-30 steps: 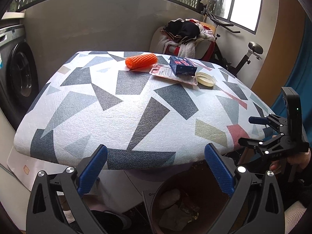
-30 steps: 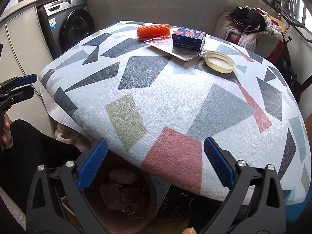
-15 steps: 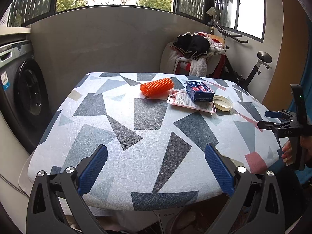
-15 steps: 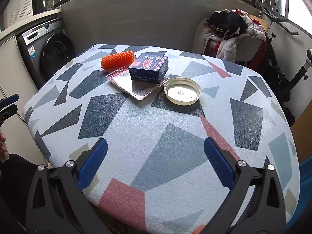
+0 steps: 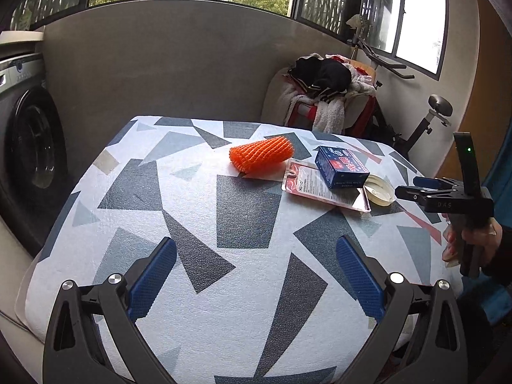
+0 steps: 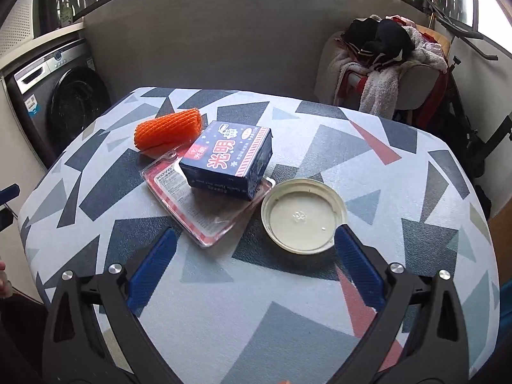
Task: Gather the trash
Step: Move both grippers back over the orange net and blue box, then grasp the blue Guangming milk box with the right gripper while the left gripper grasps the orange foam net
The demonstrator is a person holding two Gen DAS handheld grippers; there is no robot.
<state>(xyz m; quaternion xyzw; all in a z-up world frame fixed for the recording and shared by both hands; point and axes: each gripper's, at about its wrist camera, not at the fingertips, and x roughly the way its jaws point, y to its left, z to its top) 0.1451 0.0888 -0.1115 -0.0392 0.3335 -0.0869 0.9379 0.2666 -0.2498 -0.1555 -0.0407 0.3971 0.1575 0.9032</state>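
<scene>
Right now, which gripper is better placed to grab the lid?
Right. The right gripper is open with the lid just ahead, its rim at one blue fingertip. The left gripper is open too, but the lid lies far across the table.

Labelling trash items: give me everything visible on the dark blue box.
The dark blue box is a small rectangular carton, apparently cardboard, with large red characters and red-white trim on its top face and small print on its side. It looks closed and undented. It lies flat on the clear plastic blister pack, with the orange foam net just behind it and the cream lid beside it, apparently not touching. No hand-held gripper touches it.
</scene>
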